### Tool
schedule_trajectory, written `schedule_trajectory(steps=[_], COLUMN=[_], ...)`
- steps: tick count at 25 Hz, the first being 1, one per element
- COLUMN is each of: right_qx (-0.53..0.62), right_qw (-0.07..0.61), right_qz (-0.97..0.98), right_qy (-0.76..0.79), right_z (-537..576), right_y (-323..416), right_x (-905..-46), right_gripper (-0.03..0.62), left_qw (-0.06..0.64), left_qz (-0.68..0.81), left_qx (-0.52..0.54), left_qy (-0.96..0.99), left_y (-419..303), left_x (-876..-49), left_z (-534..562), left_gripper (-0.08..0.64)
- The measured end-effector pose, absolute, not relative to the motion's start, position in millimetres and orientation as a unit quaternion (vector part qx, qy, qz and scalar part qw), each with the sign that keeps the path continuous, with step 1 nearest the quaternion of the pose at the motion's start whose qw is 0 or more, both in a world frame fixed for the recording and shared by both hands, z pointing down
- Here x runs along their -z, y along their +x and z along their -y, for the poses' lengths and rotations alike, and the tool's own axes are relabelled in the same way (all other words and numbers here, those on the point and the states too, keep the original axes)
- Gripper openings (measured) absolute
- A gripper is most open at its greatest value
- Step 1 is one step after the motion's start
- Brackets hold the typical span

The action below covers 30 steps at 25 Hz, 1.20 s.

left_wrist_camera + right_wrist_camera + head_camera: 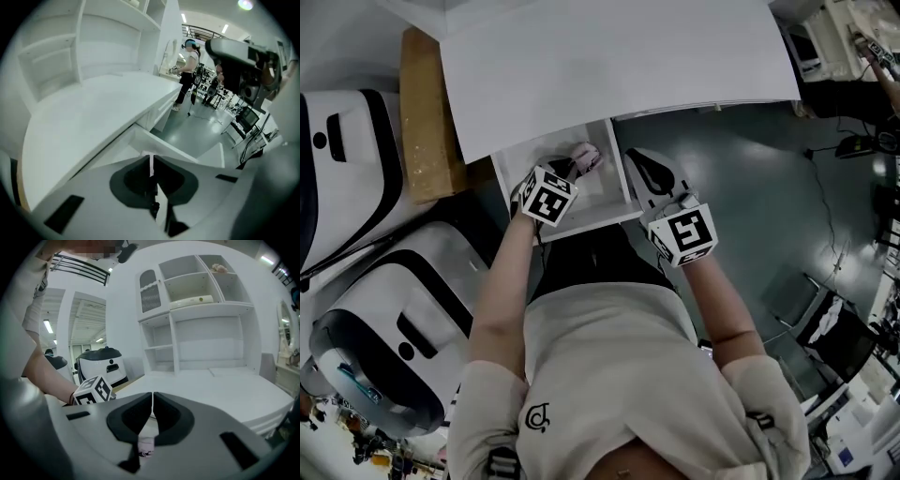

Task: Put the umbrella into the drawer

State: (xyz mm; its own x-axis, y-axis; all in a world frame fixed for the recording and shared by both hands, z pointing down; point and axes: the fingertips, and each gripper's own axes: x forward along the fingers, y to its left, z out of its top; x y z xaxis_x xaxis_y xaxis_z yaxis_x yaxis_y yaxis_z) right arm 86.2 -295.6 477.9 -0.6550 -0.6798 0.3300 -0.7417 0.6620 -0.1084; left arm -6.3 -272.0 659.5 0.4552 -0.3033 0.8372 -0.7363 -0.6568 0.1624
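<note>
A pink folded umbrella [584, 157] lies in the open white drawer [598, 221] under the desk top. In the right gripper view a bit of the umbrella [146, 446] shows low down behind the jaws. My left gripper [555, 178] hangs above the drawer near the umbrella, jaws shut with nothing between them [151, 157]. My right gripper [642, 167] is at the drawer's right wall. It is also shut and empty [152, 394], and it looks level over the desk, with the left gripper's marker cube [93, 390] at its left.
The white desk top [619, 56] overhangs the drawer, and shelves [197, 301] rise at its back. Two white machine housings [384, 319] and a wooden panel [427, 112] stand at the left. Grey floor [750, 187] lies to the right. A person [190, 70] stands far off.
</note>
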Motion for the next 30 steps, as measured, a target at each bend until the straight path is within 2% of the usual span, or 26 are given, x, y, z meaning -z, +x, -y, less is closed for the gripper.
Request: schedule_trajectory(steps=[2,10,21,30], right_qx=[-0.107,-0.072,0.005,0.027], right_qw=[0.128,0.109,0.058,0.035], right_qz=[0.902,0.904,0.928,0.93], right_qy=[0.397,0.406,0.368,0.364], right_z=[295.6,294.7,289.2,300.1], right_y=[87.7,88.0,51.6,43.6], right_x=[-465.7,-421.8,-332.6,-301.5], right_gripper=[0.006,0.008,0.008,0.007], left_qw=[0.246,0.18,0.068,0.025], left_qz=[0.343,0.412,0.482,0.534], left_qx=[-0.389,-0.284,-0.111,-0.041], left_qy=[0.819,0.847,0.867,0.844], left_y=[-9.7,-24.6,-53.5,-93.4], left_x=[-634.8,-521.3,-359.0,-292.6], left_z=[277.2,286.7,278.6,275.1], left_gripper=[0.012,0.012,0.012,0.012])
